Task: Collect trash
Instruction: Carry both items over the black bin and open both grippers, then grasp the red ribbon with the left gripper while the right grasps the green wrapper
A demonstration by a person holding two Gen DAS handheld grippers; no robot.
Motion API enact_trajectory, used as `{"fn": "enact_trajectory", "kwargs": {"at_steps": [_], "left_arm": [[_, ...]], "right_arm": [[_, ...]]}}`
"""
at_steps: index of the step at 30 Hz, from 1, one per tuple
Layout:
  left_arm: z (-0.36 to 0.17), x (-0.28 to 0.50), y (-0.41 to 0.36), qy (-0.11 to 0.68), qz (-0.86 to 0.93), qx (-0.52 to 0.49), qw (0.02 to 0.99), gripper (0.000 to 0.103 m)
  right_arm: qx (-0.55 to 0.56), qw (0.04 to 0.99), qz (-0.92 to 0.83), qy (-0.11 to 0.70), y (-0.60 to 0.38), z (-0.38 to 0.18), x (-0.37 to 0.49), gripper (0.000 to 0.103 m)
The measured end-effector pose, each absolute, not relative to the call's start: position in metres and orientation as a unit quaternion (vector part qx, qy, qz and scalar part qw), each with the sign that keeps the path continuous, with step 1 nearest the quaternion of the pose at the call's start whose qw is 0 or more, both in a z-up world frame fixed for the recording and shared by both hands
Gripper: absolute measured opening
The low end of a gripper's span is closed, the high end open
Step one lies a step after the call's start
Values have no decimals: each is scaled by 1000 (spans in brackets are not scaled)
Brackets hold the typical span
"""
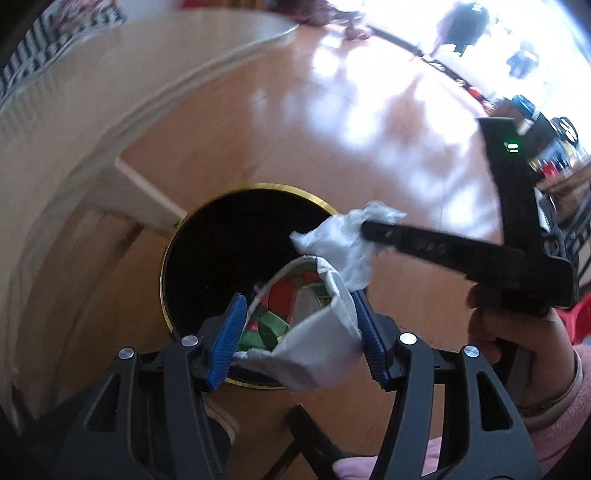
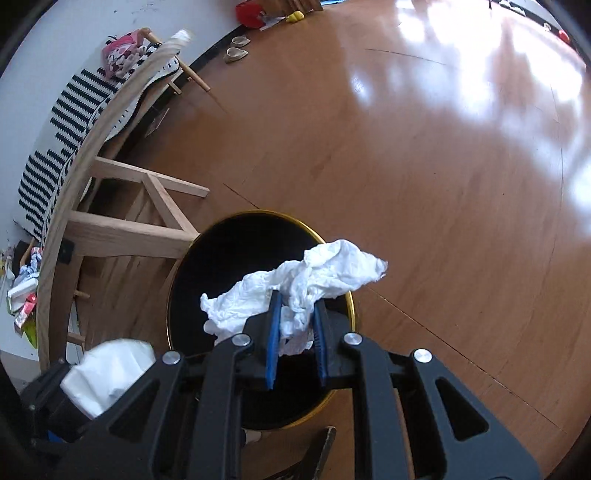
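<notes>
A black trash bin with a gold rim (image 1: 173,236) (image 2: 334,254) stands on the wooden floor below both grippers. My left gripper (image 1: 301,332) is shut on a crushed white paper cup (image 1: 314,354) with a red and green print, held over the bin's near edge. My right gripper (image 2: 295,332) is shut on a crumpled white tissue (image 2: 325,273), held above the bin's opening. In the left wrist view the right gripper (image 1: 369,227) reaches in from the right with the tissue (image 1: 343,243). The cup (image 2: 107,373) shows blurred at the lower left of the right wrist view.
A wooden table (image 1: 110,96) (image 2: 122,229) stands left of the bin, its legs close to the rim. Loose wrappers (image 2: 24,295) lie on the table's far side. Slippers (image 2: 236,48) and a red object (image 2: 251,13) lie by the far wall. Glossy floor (image 2: 443,184) spreads right.
</notes>
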State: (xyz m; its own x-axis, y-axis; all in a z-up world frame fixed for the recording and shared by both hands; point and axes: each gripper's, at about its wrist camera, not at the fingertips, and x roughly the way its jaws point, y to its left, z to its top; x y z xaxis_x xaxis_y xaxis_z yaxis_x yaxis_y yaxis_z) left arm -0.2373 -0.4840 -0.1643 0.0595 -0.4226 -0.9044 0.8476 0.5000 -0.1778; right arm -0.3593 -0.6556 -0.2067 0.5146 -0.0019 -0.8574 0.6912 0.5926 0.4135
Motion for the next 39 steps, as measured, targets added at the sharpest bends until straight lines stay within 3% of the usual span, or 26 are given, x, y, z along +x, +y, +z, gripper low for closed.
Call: {"fn": "enact_trajectory", "kwargs": {"at_steps": [7,9,10,11,12,17,24,29,39], "left_arm": [[-163,-229,-479,514,-447,206,703,58],[-164,-233,-484,511,-442,219,704,62],[-163,-233,-491,509,-441,225,704,78],[-159,-232,-496,505,-447,226,702,98],[-157,-233,-496,500,-455,221,703,97],[-137,-223,-489,493,-449,178,724,97],[-31,-186,-408,410,-408,106,809,97],[11,-125,-297,376,-241,111,888,97],[7,-43,-20,440,23,-36,897,97]], "right_arm": [[394,781,-199,441,-655,-201,-349,17],[421,774,-188,433,-660,-201,-354,42],[431,768,-190,434,-663,-199,-353,74],[437,767,-195,426,-666,-197,-355,91],[437,771,-199,418,-668,-192,-356,93],[442,775,-201,404,-673,-178,-358,96],[385,797,-241,399,-664,-153,-347,96],[319,821,-265,392,-642,-123,-312,96],[201,893,-154,372,-524,-42,-184,96]]}}
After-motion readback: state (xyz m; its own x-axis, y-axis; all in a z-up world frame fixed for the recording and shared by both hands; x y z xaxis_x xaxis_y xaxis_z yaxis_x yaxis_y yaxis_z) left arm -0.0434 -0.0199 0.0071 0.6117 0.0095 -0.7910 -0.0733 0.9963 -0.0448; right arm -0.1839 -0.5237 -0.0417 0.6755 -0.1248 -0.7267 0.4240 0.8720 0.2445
